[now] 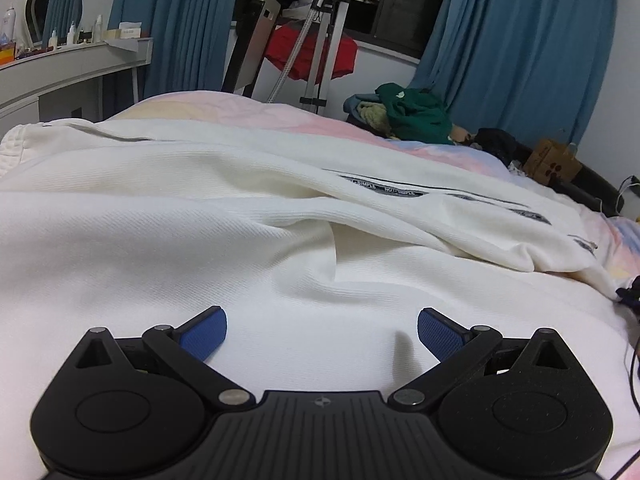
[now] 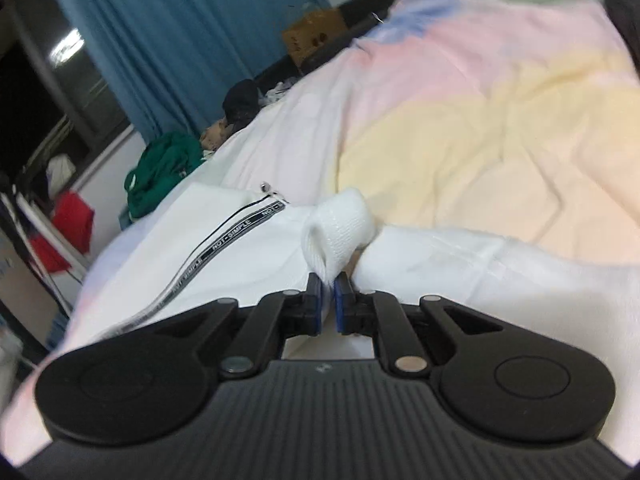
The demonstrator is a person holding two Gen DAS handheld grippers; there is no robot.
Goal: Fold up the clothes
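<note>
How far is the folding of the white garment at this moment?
Done: the white garment lies spread on the pastel bedspread, one striped part lying over the body. In hand: the right gripper is shut on the ribbed cuff; the left gripper is open over the cloth, holding nothing. Left: no compact fold shows yet, and the green clothes lie unfolded.

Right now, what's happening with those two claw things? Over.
Left gripper open, hovering over white garment. Right gripper shut on its ribbed cuff. Green clothes lie well clear.
</note>
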